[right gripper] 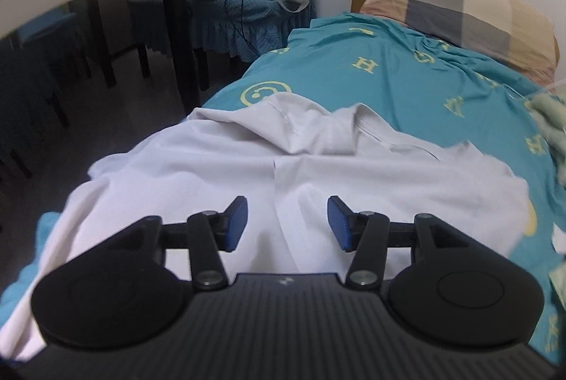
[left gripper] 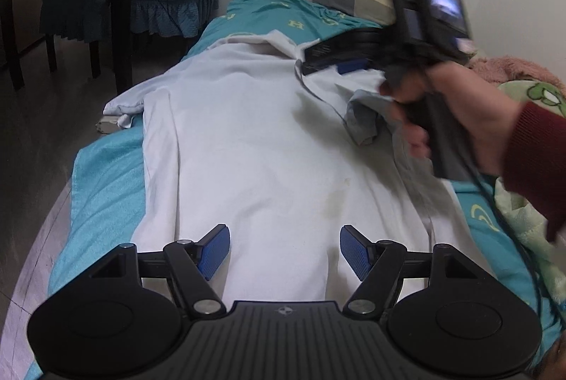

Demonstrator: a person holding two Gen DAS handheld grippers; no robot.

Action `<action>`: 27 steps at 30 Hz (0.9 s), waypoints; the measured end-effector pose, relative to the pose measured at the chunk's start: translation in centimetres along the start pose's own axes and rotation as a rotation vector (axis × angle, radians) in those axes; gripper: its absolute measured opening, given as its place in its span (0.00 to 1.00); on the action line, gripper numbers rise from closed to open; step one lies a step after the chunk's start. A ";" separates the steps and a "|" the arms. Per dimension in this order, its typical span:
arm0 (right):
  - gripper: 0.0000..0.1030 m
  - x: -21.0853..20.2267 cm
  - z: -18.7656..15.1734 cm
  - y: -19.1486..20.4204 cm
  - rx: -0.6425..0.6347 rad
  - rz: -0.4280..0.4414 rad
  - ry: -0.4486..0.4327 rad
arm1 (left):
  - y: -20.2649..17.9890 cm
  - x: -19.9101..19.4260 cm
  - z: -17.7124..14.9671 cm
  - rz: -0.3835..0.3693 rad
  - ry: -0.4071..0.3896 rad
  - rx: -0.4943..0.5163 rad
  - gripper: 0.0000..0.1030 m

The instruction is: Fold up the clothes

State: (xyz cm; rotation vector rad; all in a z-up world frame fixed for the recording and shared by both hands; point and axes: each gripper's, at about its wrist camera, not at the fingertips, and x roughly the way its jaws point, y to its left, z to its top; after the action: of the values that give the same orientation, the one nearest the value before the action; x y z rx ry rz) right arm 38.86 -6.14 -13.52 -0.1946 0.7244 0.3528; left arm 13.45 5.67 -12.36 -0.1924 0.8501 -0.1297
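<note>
Both claws released over white shirt (left gripper: pixel 254 139); only left cam shows right claw (left gripper: pixel 332 61), left claw (left gripper: pixel 284 249).

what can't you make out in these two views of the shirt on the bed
- Right sleeve of the white shirt: left wrist view, covered by the right claw and hand, both motion-blurred.
- Shirt hem: both views, hidden behind the claw bodies.
- Left claw: open, nothing held.

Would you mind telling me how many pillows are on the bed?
1: the checked pillow lies at the head of the bed, beyond the white shirt. Others may be out of view.
</note>
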 end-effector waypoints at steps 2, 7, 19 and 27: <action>0.47 2.5 0.5 0.3 0.000 -0.033 0.025 | 0.1 0.1 -0.1 0.007 0.003 0.001 0.69; 0.06 3.7 1.2 -0.6 0.053 -0.103 -0.030 | 0.3 0.0 -0.2 0.007 0.001 -0.013 0.69; 0.07 3.7 7.0 -4.7 0.256 -0.120 -0.140 | 0.5 0.0 -0.2 0.037 -0.022 -0.021 0.69; 0.60 2.9 4.6 -4.6 0.263 -0.041 -0.085 | 0.7 0.6 -0.1 0.031 -0.011 -0.022 0.69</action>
State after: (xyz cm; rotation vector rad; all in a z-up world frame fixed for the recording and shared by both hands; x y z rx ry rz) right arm 45.40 -8.35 -11.85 0.0546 0.6744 0.2228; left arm 13.78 6.19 -13.05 -0.2002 0.8435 -0.0904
